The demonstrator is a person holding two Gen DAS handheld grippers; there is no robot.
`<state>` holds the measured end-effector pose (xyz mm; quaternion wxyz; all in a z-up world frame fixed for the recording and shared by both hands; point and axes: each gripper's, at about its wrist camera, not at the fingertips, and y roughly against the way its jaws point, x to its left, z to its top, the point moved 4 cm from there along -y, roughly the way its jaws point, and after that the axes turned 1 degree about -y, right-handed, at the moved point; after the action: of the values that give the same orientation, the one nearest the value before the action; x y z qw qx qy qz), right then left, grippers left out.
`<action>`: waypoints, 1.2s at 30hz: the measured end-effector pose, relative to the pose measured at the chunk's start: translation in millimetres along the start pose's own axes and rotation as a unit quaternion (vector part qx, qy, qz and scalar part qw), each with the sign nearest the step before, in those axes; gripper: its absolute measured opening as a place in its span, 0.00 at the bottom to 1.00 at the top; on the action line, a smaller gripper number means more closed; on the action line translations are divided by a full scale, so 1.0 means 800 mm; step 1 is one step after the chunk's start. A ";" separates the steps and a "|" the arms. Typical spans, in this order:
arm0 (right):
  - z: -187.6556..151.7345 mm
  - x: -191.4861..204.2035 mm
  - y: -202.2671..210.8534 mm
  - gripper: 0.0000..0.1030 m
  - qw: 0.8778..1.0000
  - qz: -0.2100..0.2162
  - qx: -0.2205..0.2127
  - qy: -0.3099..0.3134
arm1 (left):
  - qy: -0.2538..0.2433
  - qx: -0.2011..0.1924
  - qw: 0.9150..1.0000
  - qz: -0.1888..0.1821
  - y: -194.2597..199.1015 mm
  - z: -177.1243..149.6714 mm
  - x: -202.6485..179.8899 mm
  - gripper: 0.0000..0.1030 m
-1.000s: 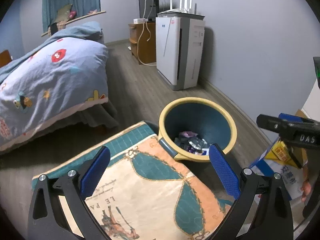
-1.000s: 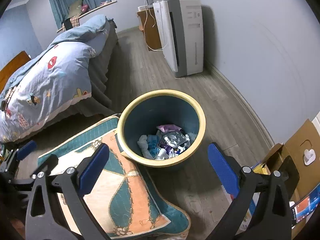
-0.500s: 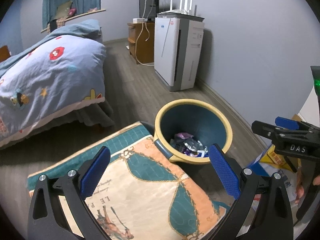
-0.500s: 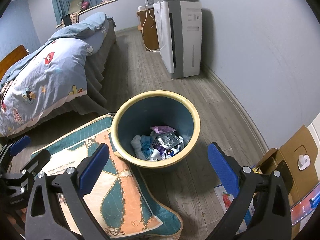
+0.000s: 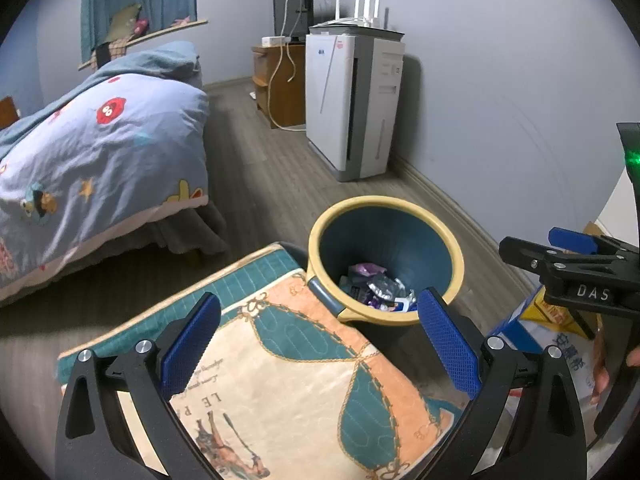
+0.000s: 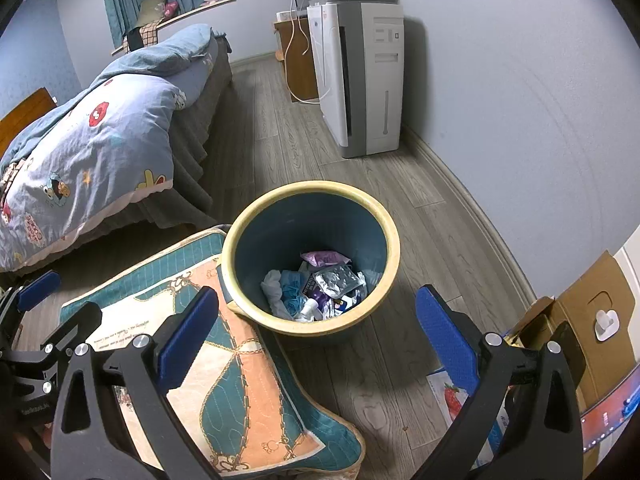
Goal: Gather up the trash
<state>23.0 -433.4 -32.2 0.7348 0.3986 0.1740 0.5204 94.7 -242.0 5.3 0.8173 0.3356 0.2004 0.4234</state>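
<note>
A blue bin with a yellow rim [image 5: 456, 256] [image 6: 394, 248] stands on the wood floor, beside a cushion. Inside lies trash [image 6: 320, 286] [image 5: 378, 290]: a silver foil pack, a purple wrapper, white and blue crumpled pieces. My left gripper [image 5: 320, 334] is open and empty, hovering over the cushion [image 5: 288, 364] just left of the bin. My right gripper [image 6: 316, 334] is open and empty too, above the bin's near rim. The right gripper also shows at the right edge of the left wrist view, and the left gripper at the lower left of the right wrist view.
A bed with a blue patterned duvet [image 5: 92, 148] fills the left. A white air purifier [image 5: 352, 104] and a wooden cabinet [image 5: 280, 84] stand along the right wall. Cardboard boxes [image 6: 576, 316] and a blue-white carton [image 5: 560, 348] lie on the floor at the right.
Both grippers have drawn back and up a little from the bin, which now sits slightly lower and farther in view. Both stay open and empty.
</note>
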 end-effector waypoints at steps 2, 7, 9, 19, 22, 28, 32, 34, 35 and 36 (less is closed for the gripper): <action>0.000 0.000 0.000 0.94 1.000 -0.001 -0.001 0.000 | 0.000 0.000 1.000 0.000 0.000 0.000 0.000 0.95; 0.001 -0.001 0.000 0.94 1.000 -0.002 -0.001 0.000 | -0.001 -0.001 1.000 0.001 0.000 0.000 -0.001 0.95; 0.001 -0.001 0.000 0.94 1.000 -0.001 0.000 0.000 | -0.004 -0.001 1.000 0.001 0.001 0.000 -0.002 0.95; 0.000 -0.002 -0.001 0.94 1.000 -0.002 0.001 0.001 | -0.007 -0.001 1.000 -0.001 0.000 0.000 -0.004 0.95; 0.000 -0.002 0.000 0.94 1.000 -0.002 0.000 0.001 | -0.008 -0.001 1.000 0.000 0.000 0.000 -0.004 0.95; 0.000 -0.002 -0.001 0.94 1.000 -0.002 0.001 0.001 | -0.008 0.000 1.000 0.000 0.000 0.000 -0.005 0.95; 0.000 -0.005 -0.002 0.94 1.000 -0.003 0.001 0.001 | -0.007 0.000 1.000 0.000 0.000 0.000 -0.005 0.95; 0.000 -0.007 -0.003 0.94 1.000 -0.003 0.001 0.001 | -0.008 0.000 1.000 0.000 0.000 0.000 -0.005 0.95; 0.000 -0.007 -0.004 0.94 1.000 -0.002 0.000 0.002 | -0.008 0.000 1.000 0.000 0.000 0.000 -0.005 0.95; -0.001 -0.006 -0.004 0.94 1.000 -0.002 0.001 0.003 | -0.007 0.000 1.000 0.000 0.000 0.000 -0.005 0.95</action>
<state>22.7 -438.2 -35.7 0.7351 0.3979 0.1775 0.5194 92.3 -245.6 5.3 0.8188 0.3386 0.1941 0.4211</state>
